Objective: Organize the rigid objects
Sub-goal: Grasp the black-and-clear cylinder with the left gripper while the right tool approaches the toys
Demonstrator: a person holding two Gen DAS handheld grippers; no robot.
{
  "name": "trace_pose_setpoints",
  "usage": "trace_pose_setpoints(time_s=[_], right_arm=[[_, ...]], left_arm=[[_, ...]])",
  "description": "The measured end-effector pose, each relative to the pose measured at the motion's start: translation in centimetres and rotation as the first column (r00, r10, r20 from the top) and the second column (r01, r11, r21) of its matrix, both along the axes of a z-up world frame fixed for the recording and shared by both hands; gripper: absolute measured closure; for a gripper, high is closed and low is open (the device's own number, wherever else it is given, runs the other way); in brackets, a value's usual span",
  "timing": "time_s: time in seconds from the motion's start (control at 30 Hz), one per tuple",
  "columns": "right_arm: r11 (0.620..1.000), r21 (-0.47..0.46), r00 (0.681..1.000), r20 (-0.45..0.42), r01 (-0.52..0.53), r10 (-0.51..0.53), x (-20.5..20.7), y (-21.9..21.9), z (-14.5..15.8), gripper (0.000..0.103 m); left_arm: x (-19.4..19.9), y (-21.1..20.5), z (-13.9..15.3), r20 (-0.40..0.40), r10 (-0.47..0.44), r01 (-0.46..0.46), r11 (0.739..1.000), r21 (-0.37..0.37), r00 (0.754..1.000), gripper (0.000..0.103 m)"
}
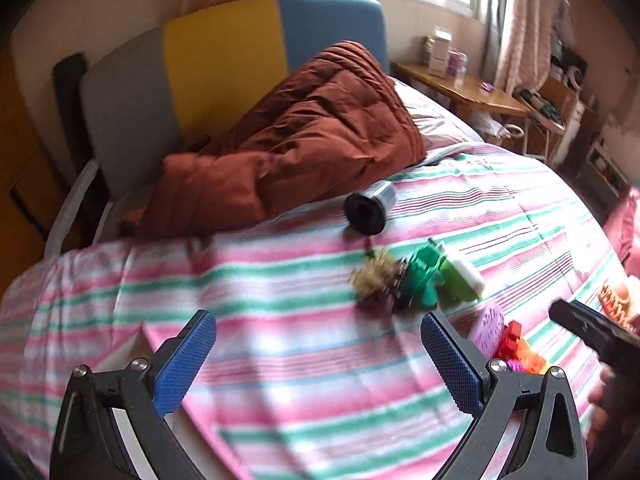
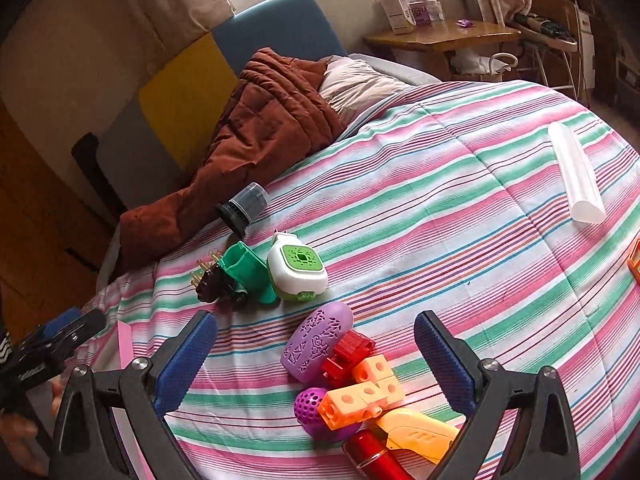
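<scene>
Left wrist view: left gripper has jaws spread wide, nothing btwn the blue pads, hovering over bare pink-green striped quilt. Black-and-clear cylindrical cap lies on its side further up the bed, near the rust-brown duvet. Ahead-right sits a blurred cluster: tan-and-brown pronged toy, green plastic piece, white-and-green oval device, all touching or just beside each other. A white flat edge, poss. a container, shows at lower left behind the left finger; cannot tell what it is.

Right wrist view: right gripper also spread, empty. Btwn its fingers lies a 2nd pile: purple embossed oval shell, red plastic block, orange linking cubes, purple perforated ball, orange-yellow plastic handle piece, red metallic cylinder. White translucent tube lies well apart, far right.

Step in hand (judged): approach/selection; no object grasped yet. Next move calls for lowering the right gripper onto 1 top-lying item, e.g. the orange cubes, closing across its narrow sides w/o dragging neighbours; quilt is soft, so expect sink and shift.
</scene>
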State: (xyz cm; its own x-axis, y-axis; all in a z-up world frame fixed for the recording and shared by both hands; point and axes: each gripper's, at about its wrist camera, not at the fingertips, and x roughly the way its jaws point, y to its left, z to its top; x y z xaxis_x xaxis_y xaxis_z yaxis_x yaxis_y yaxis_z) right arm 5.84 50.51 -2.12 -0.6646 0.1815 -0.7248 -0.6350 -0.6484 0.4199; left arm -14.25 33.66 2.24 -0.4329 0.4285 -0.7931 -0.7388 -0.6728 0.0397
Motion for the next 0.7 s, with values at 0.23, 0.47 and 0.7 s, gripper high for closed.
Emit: trace_pose_setpoints(time_s=[0.23,0.47,0.7], right_arm=[[0.998,-0.057,0.999,-0.054,0.002,-0.005,0.7,0.6,0.3,0.002],[0.99,-0.135,0.994,-0.103,-0.037,0.023,0.6,0.8,0.2,0.002],[0.983,-0.17,0.991,-0.124,-0.073,0.052,0.5,0.4,0.1,0.002]], left_arm=[[-3.7,8.4,-1.4,-0.089,-0.099,0.091,0.992,-0.089,0.991,0.002],[-7.0,14.8,-4.0,-0.1,-0.201,0.183,0.969,-0.163,0.975,0.006],[-8.8,19.1,-8.0,-0.049,-0.296,0.273,0.925,-0.265,0.954,0.02]])
